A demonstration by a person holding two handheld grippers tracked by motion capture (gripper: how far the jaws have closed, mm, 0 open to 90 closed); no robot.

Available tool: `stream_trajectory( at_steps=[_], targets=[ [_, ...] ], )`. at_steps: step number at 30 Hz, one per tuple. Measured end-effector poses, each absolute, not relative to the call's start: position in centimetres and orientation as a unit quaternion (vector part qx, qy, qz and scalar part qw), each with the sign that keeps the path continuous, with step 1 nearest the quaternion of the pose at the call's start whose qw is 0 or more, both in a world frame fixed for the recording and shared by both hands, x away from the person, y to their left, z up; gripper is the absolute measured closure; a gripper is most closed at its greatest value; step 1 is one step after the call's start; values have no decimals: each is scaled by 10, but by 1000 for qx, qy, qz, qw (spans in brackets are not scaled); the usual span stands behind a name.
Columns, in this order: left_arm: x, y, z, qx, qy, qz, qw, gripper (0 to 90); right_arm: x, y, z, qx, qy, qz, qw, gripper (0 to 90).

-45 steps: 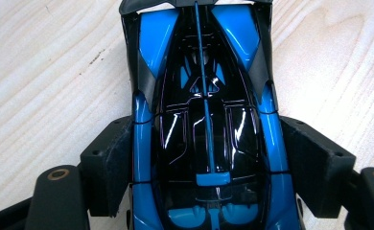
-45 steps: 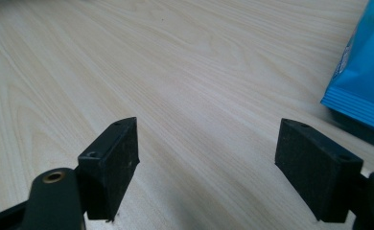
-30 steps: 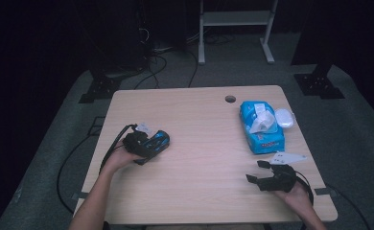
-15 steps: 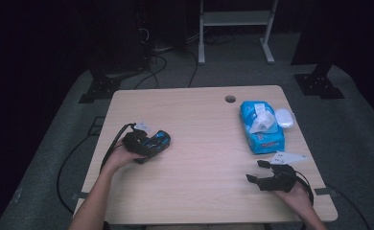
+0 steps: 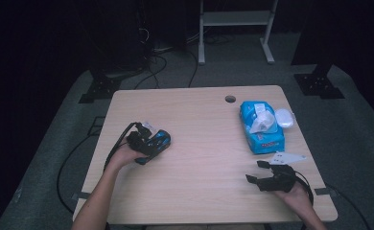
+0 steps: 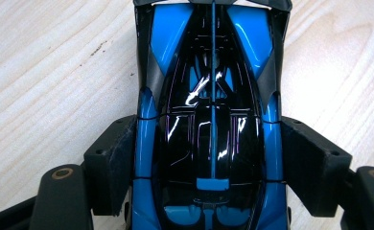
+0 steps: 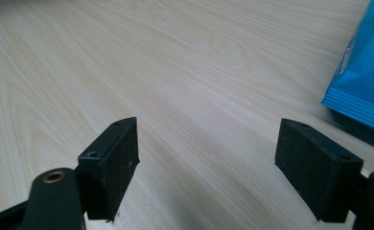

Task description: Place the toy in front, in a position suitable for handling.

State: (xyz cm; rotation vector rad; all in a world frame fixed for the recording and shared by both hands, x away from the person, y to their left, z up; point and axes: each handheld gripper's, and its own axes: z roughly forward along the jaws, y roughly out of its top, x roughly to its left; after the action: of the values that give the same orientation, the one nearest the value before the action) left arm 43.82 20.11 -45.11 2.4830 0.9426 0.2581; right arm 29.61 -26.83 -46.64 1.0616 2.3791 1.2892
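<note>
A glossy blue and black toy car sits lengthwise between my left gripper's jaws, whose pads press on both its sides. In the high view the left gripper holds the car low over the left half of the wooden table; whether it rests on the wood I cannot tell. My right gripper lies near the table's front right edge. Its jaws stand wide apart with only bare wood between them, and the right gripper faces across the tabletop.
A blue pack of wet wipes with a white tissue sticking out lies at the right, its corner just beyond the right jaw. A small white oval object lies beside it. A cable hole sits near the far edge.
</note>
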Motion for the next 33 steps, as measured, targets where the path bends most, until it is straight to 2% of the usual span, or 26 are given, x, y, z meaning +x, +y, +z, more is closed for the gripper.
stream_trajectory(
  at_steps=[3, 11, 14, 17, 21, 33],
  targets=[
    [438, 195, -452, 903, 353, 100, 222, 255, 296, -268, -466, 362, 813, 440, 117, 220],
    [435, 190, -451, 914, 324, 130, 209, 256, 296, -267, -467, 361, 814, 440, 117, 220],
    [433, 190, -452, 912, 321, 137, 217, 258, 296, -267, -467, 360, 814, 440, 117, 220],
    [434, 199, -451, 895, 339, 116, 265, 272, 296, -268, -467, 362, 814, 440, 117, 220],
    [433, 197, -453, 900, 332, 124, 255, 273, 297, -268, -467, 364, 813, 440, 115, 220],
    [432, 202, -447, 889, 336, 116, 289, 274, 296, -267, -467, 361, 813, 441, 117, 220]
  ],
)
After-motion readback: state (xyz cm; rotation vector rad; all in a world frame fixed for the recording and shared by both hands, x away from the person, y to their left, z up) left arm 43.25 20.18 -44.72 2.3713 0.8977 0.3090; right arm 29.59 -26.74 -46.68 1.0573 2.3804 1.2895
